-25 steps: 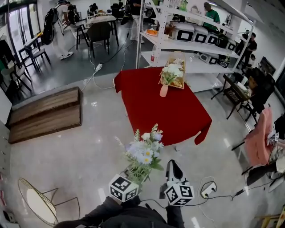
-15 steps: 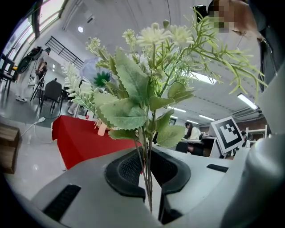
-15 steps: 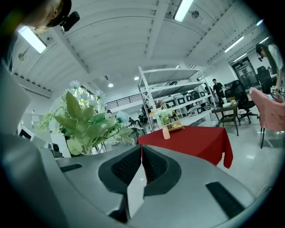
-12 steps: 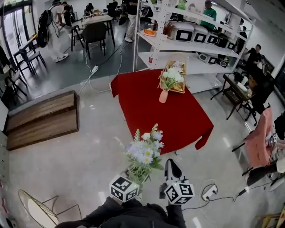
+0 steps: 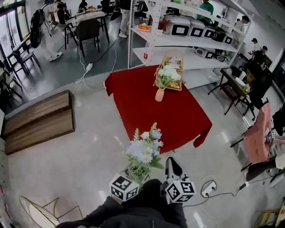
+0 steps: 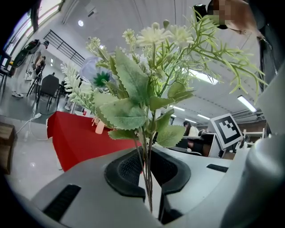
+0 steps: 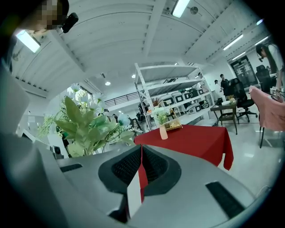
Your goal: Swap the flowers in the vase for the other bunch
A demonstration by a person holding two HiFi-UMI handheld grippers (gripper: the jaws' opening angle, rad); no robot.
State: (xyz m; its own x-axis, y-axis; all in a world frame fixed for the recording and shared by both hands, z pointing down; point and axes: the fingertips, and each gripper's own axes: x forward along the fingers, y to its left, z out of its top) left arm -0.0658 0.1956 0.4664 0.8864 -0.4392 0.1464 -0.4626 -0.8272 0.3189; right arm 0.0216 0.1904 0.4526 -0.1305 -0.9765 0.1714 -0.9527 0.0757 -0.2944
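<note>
Left gripper view: bunch (image 6: 133, 111) stems clamped between fingers (image 6: 122, 171), blooms above.

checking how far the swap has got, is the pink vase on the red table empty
No, the vase on the red table has a bunch of white flowers standing in it.

glossy grey floor (image 5: 67, 169) | white shelving (image 5: 178, 42) | wooden platform (image 5: 38, 120) | black chair (image 5: 87, 30) | ceiling strip lights (image 7: 180, 6)

Count: two bunches, carried bunch (image 5: 143, 150) and vase bunch (image 5: 168, 75); one vase (image 5: 159, 94); one red table (image 5: 178, 120); two grippers, left gripper (image 6: 149, 171), right gripper (image 5: 173, 167).
</note>
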